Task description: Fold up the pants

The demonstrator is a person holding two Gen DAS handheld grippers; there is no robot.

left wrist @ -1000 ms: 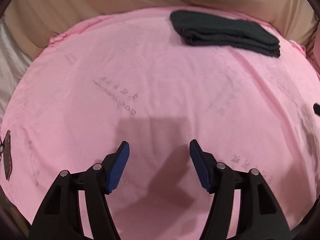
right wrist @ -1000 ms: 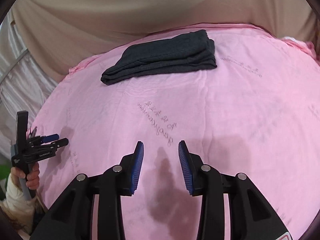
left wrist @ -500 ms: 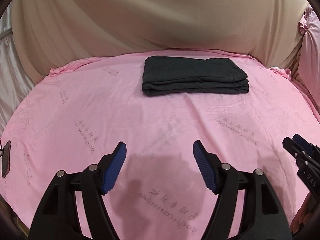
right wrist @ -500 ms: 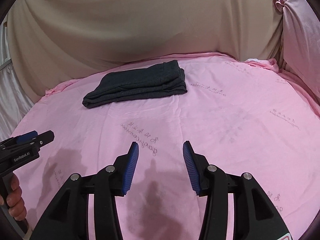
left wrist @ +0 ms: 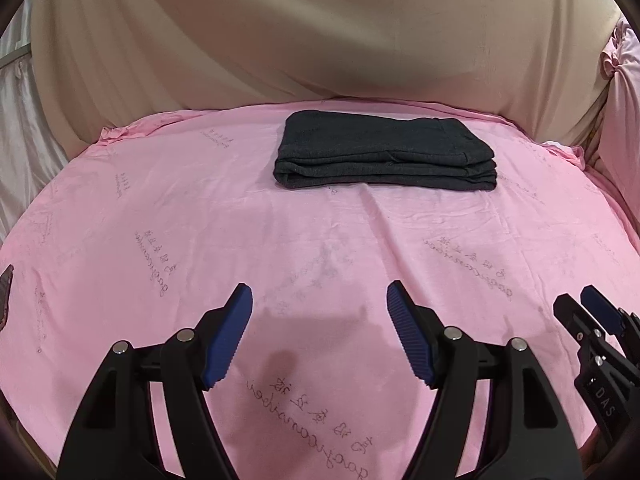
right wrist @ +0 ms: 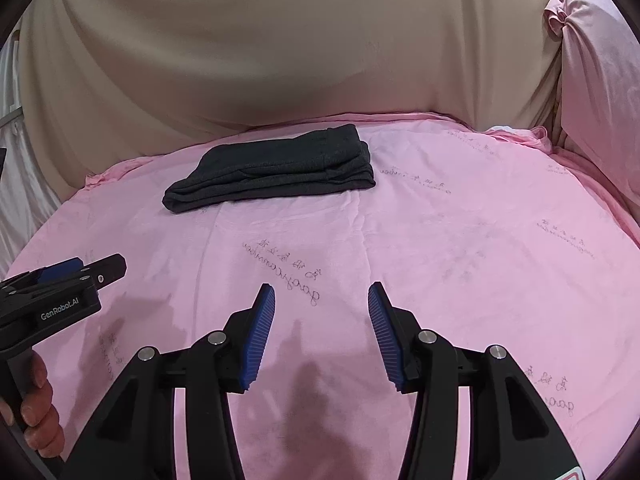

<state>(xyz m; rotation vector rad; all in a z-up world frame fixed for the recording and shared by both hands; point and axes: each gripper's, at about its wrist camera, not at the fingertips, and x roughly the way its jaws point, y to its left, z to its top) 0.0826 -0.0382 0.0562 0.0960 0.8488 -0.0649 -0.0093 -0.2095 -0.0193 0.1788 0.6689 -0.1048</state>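
the pink sheet [left wrist: 160,208] covers the whole surface, with a beige drape [left wrist: 320,40] behind it. the dark pants [left wrist: 384,156] lie at the far side, folded in a flat stack of layers. they look soft, light and limp, so a hold on the thick folded edge seems best. the left gripper [left wrist: 319,334] and the right gripper [right wrist: 321,330] are both spread apart and hold nothing, well apart from the pants

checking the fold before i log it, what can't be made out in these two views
- Folded dark grey pants: underside and inner layers hidden by the top fold, both views.
- Handwritten marks on the pink cloth cover: too small and faint to read.
- Dark object at the left edge, left wrist view: cut off by the frame.
- Left gripper and right gripper: jaws open; handles cut off below.
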